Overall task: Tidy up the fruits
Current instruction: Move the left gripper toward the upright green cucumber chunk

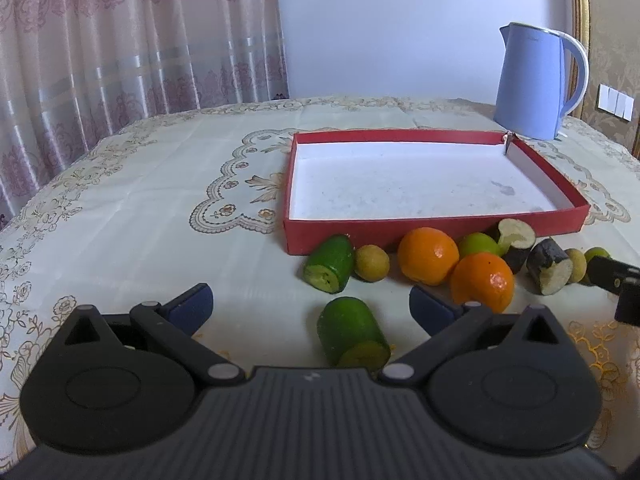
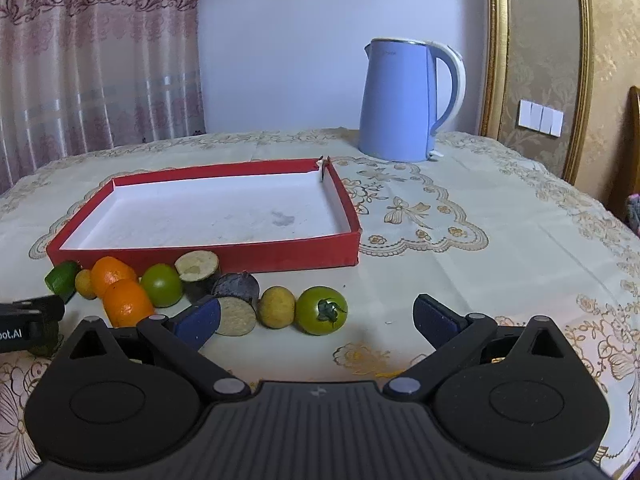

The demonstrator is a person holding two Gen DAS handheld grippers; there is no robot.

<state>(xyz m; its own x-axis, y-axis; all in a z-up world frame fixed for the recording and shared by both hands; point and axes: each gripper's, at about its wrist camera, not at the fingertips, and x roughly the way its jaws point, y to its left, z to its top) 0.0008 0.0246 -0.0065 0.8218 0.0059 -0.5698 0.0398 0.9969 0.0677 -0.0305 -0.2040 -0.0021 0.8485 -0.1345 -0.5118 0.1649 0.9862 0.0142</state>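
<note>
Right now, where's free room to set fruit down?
Red tray floor is bare. Open cloth right of the tray, before the kettle. Crowded: the fruit row along the tray's near wall, oranges to green tomato.

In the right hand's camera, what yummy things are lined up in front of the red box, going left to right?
Green cucumber piece → small yellow fruit → two oranges → green tomato → eggplant pieces → yellow fruit → green tomato with stem.

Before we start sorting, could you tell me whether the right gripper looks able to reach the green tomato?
Probably yes: the right gripper is open, the green tomato lies between its fingers, nothing covering it.
</note>
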